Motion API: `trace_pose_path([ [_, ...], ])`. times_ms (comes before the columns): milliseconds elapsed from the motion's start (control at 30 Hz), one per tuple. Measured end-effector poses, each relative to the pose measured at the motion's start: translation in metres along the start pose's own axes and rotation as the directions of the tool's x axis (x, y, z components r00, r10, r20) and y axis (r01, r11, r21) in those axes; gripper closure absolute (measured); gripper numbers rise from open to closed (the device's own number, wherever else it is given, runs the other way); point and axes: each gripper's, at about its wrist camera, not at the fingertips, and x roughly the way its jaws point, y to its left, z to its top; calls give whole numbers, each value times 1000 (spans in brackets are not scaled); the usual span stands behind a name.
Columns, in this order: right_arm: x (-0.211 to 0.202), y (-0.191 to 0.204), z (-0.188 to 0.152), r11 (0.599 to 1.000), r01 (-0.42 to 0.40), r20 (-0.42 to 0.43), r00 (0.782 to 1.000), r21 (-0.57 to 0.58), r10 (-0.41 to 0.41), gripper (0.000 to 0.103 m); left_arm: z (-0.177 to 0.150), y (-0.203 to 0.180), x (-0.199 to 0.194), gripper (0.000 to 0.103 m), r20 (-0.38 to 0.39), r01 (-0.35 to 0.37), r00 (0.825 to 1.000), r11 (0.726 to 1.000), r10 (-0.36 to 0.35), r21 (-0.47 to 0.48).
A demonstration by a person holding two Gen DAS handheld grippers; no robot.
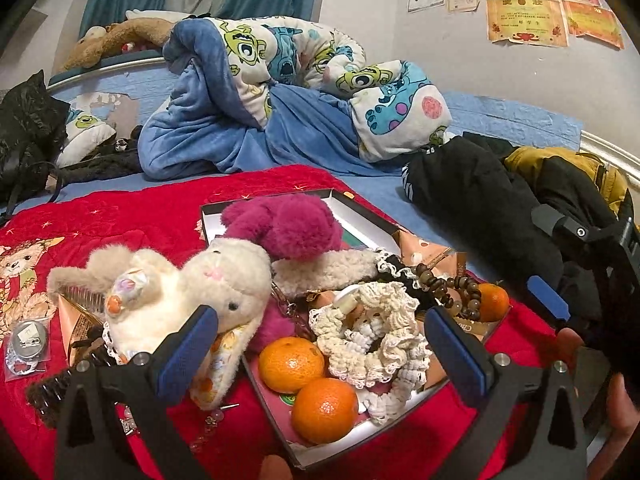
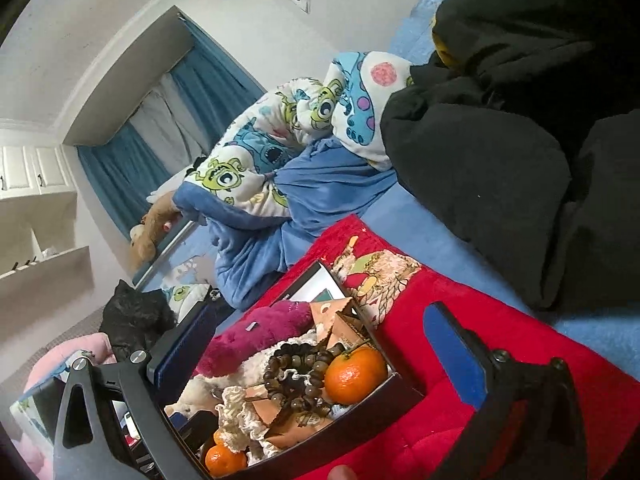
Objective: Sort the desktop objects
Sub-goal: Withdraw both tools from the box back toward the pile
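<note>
From the left wrist camera, the left gripper (image 1: 320,348) hangs with its jaws spread wide and gripping nothing, above the near end of a shallow box (image 1: 316,454) that lies on a red blanket (image 1: 140,216) spread over the bed. Between the blue pads (image 1: 186,354) lie two oranges (image 1: 291,365), touching each other at the near corner of the box, and a cream lace scrunchie (image 1: 380,336) just to their right. A cream plush rabbit (image 1: 188,296) lies across the box's left edge, its head touching the left pad. Behind it a magenta plush toy (image 1: 288,224) fills the far end of the box. A string of brown wooden beads (image 1: 448,288) sits toward the right edge, with a third orange (image 1: 494,300) beside it. On the blanket's left edge lies a small round tin in a clear bag (image 1: 26,340). The right gripper (image 1: 560,292) shows at the right side, over a black jacket (image 1: 480,200).

From the right wrist camera, the right gripper (image 2: 320,360) is also wide open and empty, its jaws straddling the box (image 2: 360,426). The beads (image 2: 296,372) rest on the heap in the box, touching the orange (image 2: 354,374) at the box's right edge. The magenta toy (image 2: 260,328) lies beyond, and the scrunchie (image 2: 240,416) nearer. The black jacket (image 2: 500,140) lies on the bed past the blanket (image 2: 460,300).
</note>
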Motion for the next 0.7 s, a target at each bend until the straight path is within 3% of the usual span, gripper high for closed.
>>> trace_pose_path([
  [300, -6, 6, -2, 1000, -17, 30, 999, -20, 17, 0, 0, 2, -3, 0, 6, 10, 1000, 1000, -10, -7],
  [500, -9, 11, -4, 999, 17, 40, 999, -48, -15, 0, 2, 5, -10, 0, 3, 7, 1000, 1000, -7, -3],
  [700, -18, 41, -17, 991, 44, 21, 999, -124, -42, 0, 10, 22, -55, 0, 22, -26, 999, 1000, 26, -16],
])
